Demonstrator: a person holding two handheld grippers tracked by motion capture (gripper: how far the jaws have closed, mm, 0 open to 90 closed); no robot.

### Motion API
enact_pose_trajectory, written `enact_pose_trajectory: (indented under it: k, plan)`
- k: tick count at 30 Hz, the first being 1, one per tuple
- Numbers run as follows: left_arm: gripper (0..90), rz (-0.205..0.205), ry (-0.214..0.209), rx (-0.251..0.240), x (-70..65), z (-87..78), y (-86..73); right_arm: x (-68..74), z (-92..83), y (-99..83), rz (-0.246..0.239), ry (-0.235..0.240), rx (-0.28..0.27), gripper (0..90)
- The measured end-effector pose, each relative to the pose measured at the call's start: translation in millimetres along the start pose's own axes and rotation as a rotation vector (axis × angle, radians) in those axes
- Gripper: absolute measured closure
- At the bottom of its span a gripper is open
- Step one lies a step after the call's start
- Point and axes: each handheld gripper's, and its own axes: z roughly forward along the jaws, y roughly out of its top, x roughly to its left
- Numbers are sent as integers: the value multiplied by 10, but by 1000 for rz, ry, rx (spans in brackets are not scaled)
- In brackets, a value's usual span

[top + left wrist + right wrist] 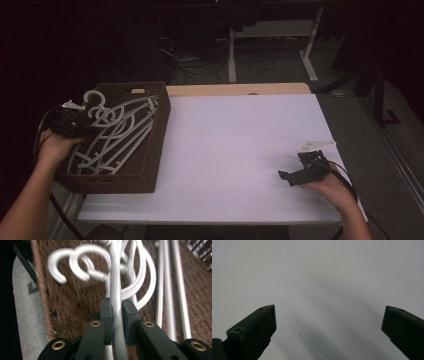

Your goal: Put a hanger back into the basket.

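Note:
Several white plastic hangers (117, 132) lie stacked in a brown woven basket (155, 145) at the table's left edge. My left gripper (75, 125) reaches over the basket's left rim and is shut on the neck of one white hanger (116, 290), just below its hook (87, 262). Two more hooks curl beside it. My right gripper (295, 175) rests near the table's front right, jaws wide open over bare white table (317, 285), holding nothing.
The white table (235, 145) stretches between basket and right gripper. A wooden strip (240, 89) runs along its far edge. Beyond stand desk legs (310, 45) and cables on a dark floor.

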Motion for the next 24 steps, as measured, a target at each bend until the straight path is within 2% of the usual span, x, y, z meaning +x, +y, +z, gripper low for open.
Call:
enact_pose_trajectory:
  k: [1, 3, 5, 9, 11, 14, 19, 24]
  plan:
    - [733, -22, -13, 4, 12, 7, -12, 0, 0, 0, 0, 0, -1, 0]
    - [598, -31, -1, -16, 15, -10, -16, 1, -1, 1, 0, 1, -1, 0]
    - [536, -37, -7, -34, 16, -32, -6, 4, -2, 4, -1, 0, 0, 0]
    - [438, -45, -49, -81, -27, -75, 27, 6, -11, 11, 1, 2, -4, 0]
    - [407, -55, -86, -115, -63, -102, 49, 3, -16, 14, -1, 3, -6, 0]
    - [368, -48, -149, -168, -164, -151, 89, 3, -24, 24, -1, 6, -12, 0]
    - [271, -30, -249, -249, -396, -218, 144, 18, -64, 65, 1, 15, -29, 0]
    - [224, -3, -367, -317, -667, -277, 170, 47, -137, 134, 3, 27, -60, 0]
